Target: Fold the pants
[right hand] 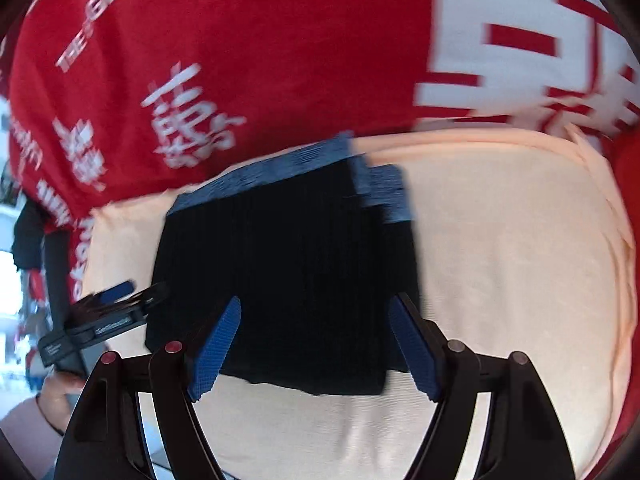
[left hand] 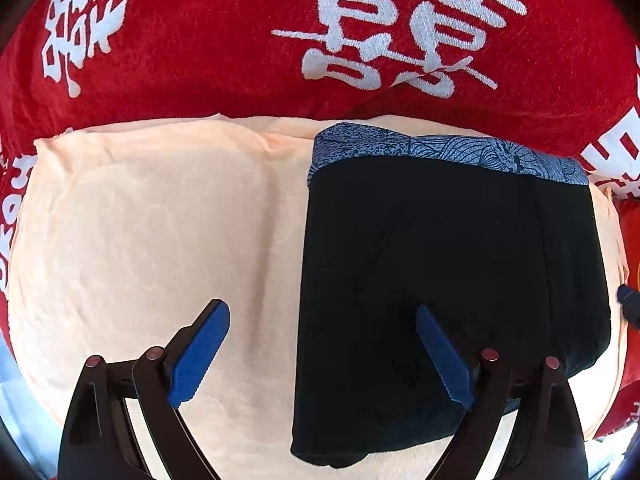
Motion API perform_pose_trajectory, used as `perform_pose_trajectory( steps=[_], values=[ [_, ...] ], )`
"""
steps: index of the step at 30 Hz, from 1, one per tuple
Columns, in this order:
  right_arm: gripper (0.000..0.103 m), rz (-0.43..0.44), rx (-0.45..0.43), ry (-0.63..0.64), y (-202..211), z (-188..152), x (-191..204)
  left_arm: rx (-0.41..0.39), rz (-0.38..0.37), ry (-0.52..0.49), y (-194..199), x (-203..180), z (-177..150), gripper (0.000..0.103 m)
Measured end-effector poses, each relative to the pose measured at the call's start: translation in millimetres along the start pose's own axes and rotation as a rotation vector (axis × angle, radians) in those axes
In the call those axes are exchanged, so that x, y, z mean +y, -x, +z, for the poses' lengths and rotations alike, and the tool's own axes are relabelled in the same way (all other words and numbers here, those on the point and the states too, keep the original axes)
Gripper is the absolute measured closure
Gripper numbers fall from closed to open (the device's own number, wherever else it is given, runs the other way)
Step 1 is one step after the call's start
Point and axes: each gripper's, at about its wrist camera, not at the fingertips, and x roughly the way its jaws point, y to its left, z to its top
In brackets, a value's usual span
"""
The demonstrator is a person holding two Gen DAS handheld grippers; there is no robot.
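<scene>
Pants (left hand: 448, 280): soft, limp, light; you should pinch the folded edge nearest you.
Left claw (left hand: 322, 354): spread, empty.
Right claw (right hand: 316, 346): spread, empty.

black pants (left hand: 448, 280), blue patterned waistband, folded compact, flat on peach cloth (left hand: 140, 240)

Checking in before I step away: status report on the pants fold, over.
Left gripper open, empty. Right gripper open, empty. Black pants folded compact on peach cloth, patterned waistband at far edge. Nothing in the way.
</scene>
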Motion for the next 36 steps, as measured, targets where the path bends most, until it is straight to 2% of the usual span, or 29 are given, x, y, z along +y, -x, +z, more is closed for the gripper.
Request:
perform_pose_trajectory(
  steps=[5,8,10,13,16,18,21,23,25,26,28,29,30,32,35,36],
  values=[
    [0.024,-0.060,0.153,0.031,-42.3,-18.4,-1.9,0.009,-0.006,-0.009,-9.1,-3.5,-1.7,0.008],
    [0.024,-0.013,0.141,0.002,-31.9,-31.0,-13.9,0.008,-0.022,-0.024,-11.0,-2.2,-0.7,0.008],
    [0.023,-0.027,0.169,-0.010,-27.6,-37.8,-22.3,0.011,-0.032,-0.028,-11.1,-0.5,0.2,0.008],
    [0.023,0.011,0.192,-0.084,-22.2,-47.1,-42.9,0.016,-0.039,-0.019,-7.4,1.5,3.3,0.008],
    [0.023,0.015,0.153,-0.133,-8.5,-47.8,-56.2,-0.021,-0.023,-0.012,2.4,4.8,7.1,0.008],
    [0.023,0.084,0.084,-0.156,5.9,-38.0,-57.5,-0.038,-0.023,0.016,5.2,10.1,11.9,0.008],
    [0.023,0.159,0.008,-0.171,11.3,-6.4,-47.4,-0.026,0.000,0.081,-2.1,24.4,26.0,0.008],
    [0.024,0.139,-0.022,-0.158,5.5,18.3,-40.1,-0.014,-0.007,0.114,-6.9,29.7,33.7,0.008],
    [0.039,0.149,-0.035,-0.150,-8.4,43.2,-35.5,-0.008,-0.011,0.113,-10.9,30.4,38.8,0.008],
    [0.052,0.153,-0.025,-0.145,-16.1,50.6,-35.6,-0.005,-0.005,0.099,-13.5,28.3,40.1,0.008],
    [0.062,0.126,0.039,-0.141,-41.0,69.1,-39.7,-0.010,0.004,0.076,-16.3,24.9,40.1,0.008],
    [0.081,0.106,0.077,-0.149,-51.4,72.7,-42.7,-0.004,-0.003,0.068,-17.3,22.9,39.5,0.008],
    [0.095,0.096,0.097,-0.150,-55.6,75.2,-43.9,0.000,-0.012,0.063,-15.9,18.9,37.8,0.008],
    [0.100,0.115,0.090,-0.117,-48.2,68.8,-46.6,0.008,-0.033,0.034,-20.3,10.0,29.7,0.008],
    [0.102,-0.018,0.162,-0.078,-54.1,47.5,-60.2,-0.011,-0.012,-0.009,-23.0,-4.8,20.8,0.008],
    [0.103,-0.007,0.164,-0.103,-52.6,40.9,-67.3,-0.021,-0.003,-0.014,-21.2,-6.8,20.0,0.008]
  ],
)
